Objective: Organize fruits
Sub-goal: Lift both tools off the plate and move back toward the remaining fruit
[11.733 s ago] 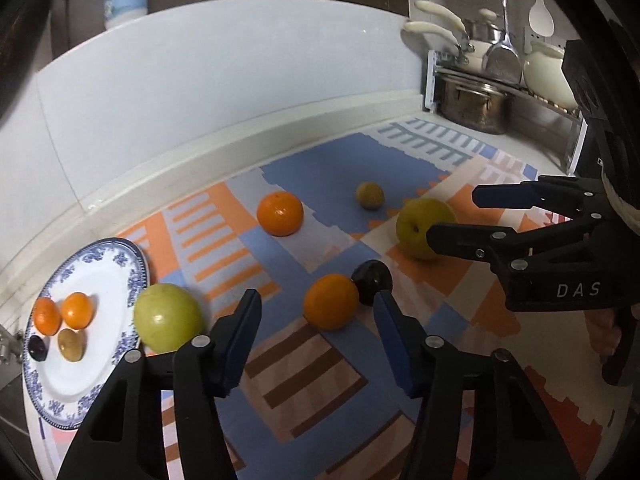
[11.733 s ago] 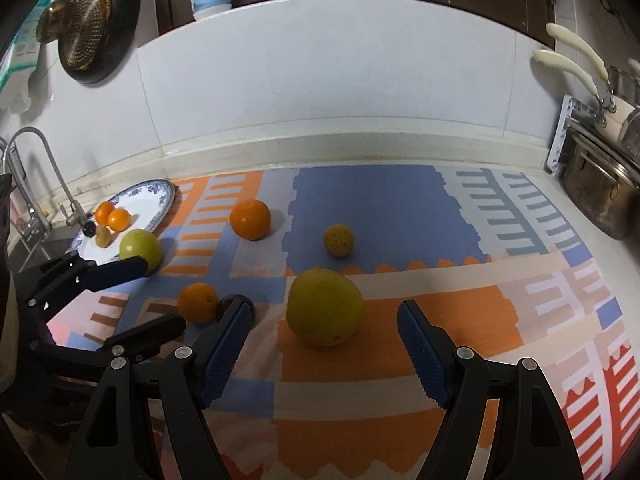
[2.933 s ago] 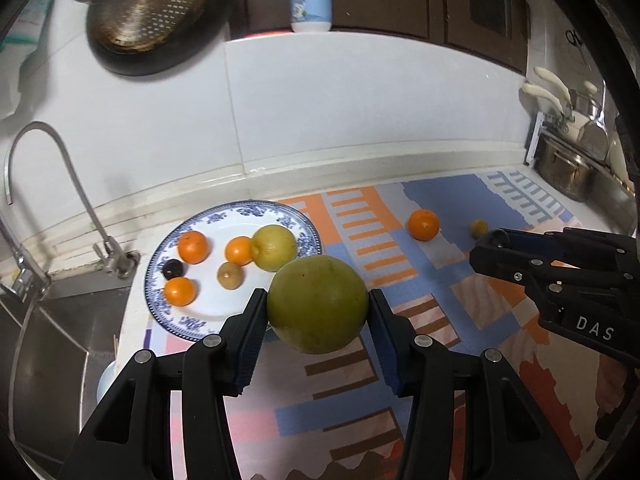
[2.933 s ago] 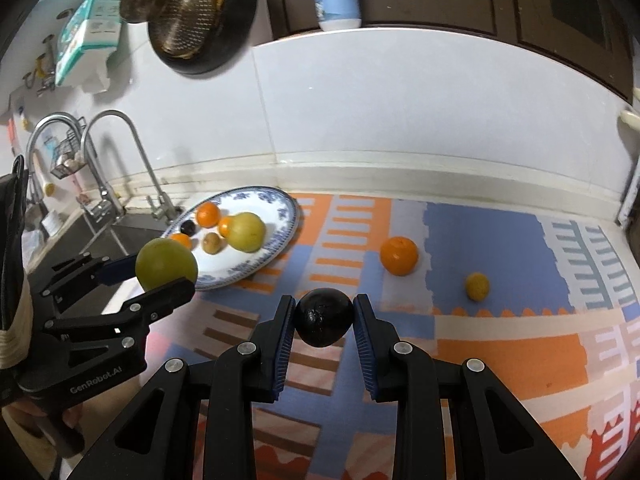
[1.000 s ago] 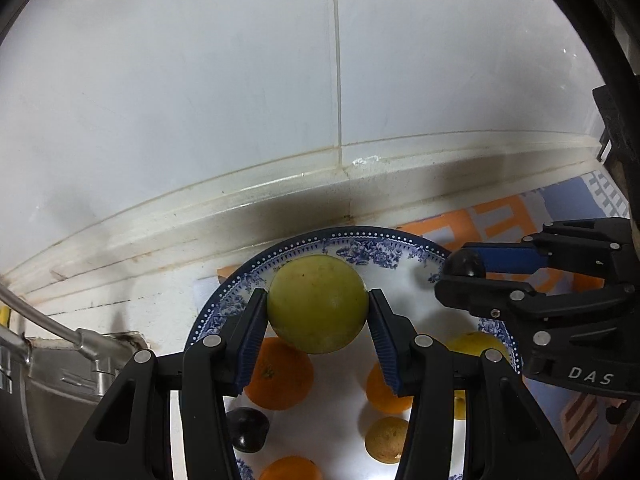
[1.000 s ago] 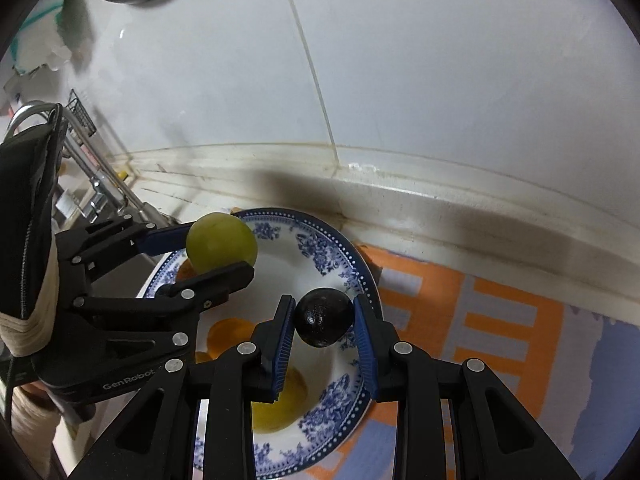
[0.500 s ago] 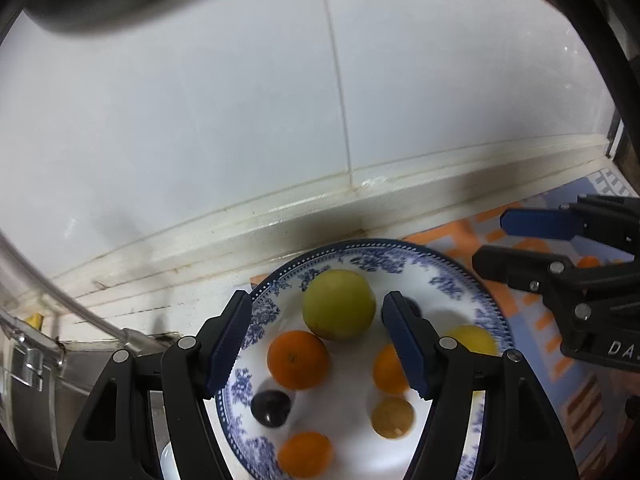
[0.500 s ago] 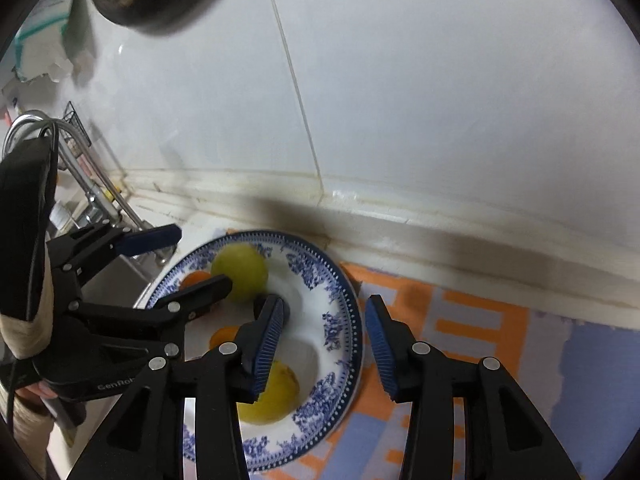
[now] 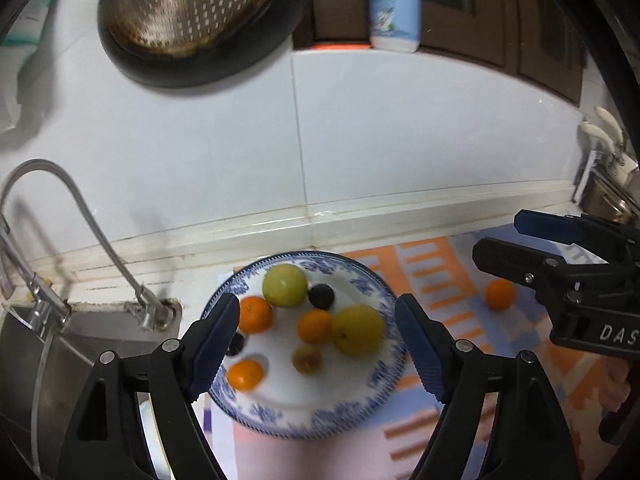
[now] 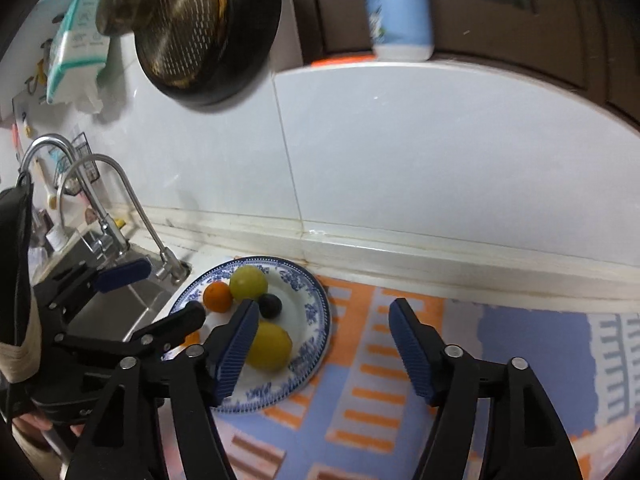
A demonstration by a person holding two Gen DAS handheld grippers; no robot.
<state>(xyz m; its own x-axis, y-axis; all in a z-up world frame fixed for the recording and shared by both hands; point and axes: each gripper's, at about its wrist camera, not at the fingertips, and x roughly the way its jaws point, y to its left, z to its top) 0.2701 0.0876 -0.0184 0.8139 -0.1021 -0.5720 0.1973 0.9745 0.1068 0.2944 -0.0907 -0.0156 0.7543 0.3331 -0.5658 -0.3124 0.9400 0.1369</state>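
Note:
A blue-and-white plate holds several fruits: a green round fruit, a dark plum, a yellow-green fruit, three oranges and a small brown fruit. My left gripper hangs above and in front of the plate, jaws opening, with nothing held between them. To the right of the plate my right gripper is also opening and holds nothing. It shows at the right edge of the left wrist view as the right gripper. One orange lies on the mat.
A faucet and steel sink sit left of the plate. On the wall above hang a strainer and black pan, with a blue bottle beside them. The patterned mat stretches right. The tiled wall stands close behind.
Both grippers let go of their fruit: the green fruit and the dark plum now lie on the plate. Both have pulled back and up, and their jaws stand wider.

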